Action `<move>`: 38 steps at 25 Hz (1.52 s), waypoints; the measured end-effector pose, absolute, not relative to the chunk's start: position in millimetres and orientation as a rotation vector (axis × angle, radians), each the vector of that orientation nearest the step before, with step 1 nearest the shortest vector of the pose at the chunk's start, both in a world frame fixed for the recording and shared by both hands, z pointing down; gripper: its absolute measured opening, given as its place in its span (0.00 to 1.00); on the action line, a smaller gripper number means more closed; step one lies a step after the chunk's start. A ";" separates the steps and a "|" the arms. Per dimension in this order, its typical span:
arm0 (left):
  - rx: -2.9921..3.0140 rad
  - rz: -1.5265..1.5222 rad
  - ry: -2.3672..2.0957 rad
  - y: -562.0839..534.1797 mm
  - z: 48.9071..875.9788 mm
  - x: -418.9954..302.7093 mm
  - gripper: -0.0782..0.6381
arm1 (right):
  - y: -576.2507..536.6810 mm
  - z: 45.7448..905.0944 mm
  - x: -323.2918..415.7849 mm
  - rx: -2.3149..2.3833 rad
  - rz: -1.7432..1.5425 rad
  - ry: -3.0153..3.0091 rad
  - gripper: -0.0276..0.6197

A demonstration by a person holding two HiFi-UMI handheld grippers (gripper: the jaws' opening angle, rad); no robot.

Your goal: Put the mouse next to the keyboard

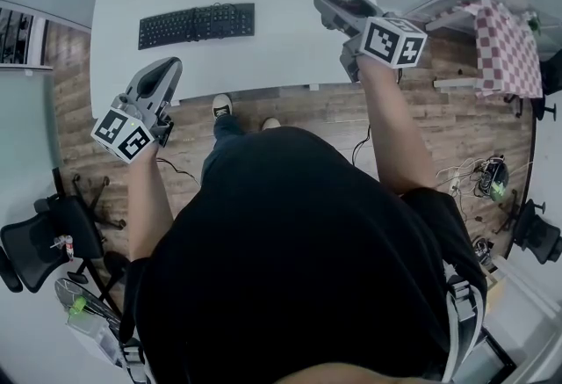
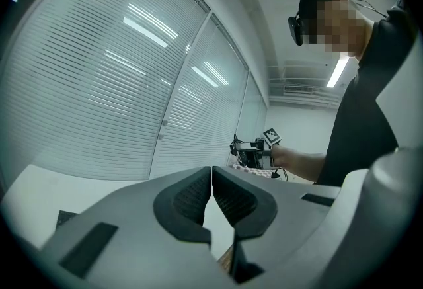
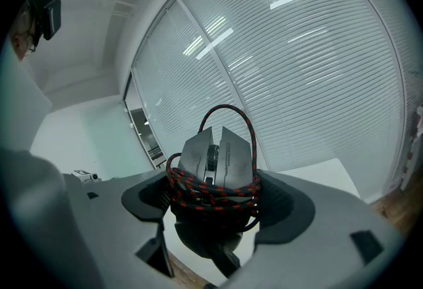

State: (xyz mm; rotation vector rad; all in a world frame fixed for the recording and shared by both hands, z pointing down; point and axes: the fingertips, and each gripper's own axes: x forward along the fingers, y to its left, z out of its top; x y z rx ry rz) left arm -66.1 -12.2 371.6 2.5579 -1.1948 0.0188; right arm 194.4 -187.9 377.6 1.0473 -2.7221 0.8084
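mouse: grey gaming mouse (image 3: 216, 152), nose up, pinched in the right gripper (image 3: 215, 207) over the right end of the white counter (image 1: 281, 53), well apart from the keyboard (image 1: 196, 24)
cable: red-and-black braided cable (image 3: 210, 194) wound round the mouse body, with one loose loop arching over the nose
right gripper: clamped on the mouse sides, and the cable coils look to sit between the pads and the shell
keyboard: black, lying flat on the left half of the counter, with bare counter to its right
left gripper: left gripper (image 2: 211, 196) pressed together with nothing in it, hanging at the near counter edge below the keyboard
slip risk: gripping over round cable instead of the shell, so I'd guess the mouse could twist or slide out mid-carry
snag risk: that loose loop could catch a jaw on release and drag the mouse off its spot
landing risk: nose-up now, so it could tip over or knock the keyboard if not levelled first
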 end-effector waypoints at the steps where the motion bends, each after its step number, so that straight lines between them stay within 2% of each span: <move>1: 2.561 0.013 -1.197 -14.0 371.1 -68.7 0.14 | -188.4 379.5 193.4 1.049 0.810 -2.718 0.67; 38: 2.594 0.020 -1.088 -55.1 366.5 -125.1 0.14 | -204.7 380.4 146.1 1.127 0.860 -2.685 0.67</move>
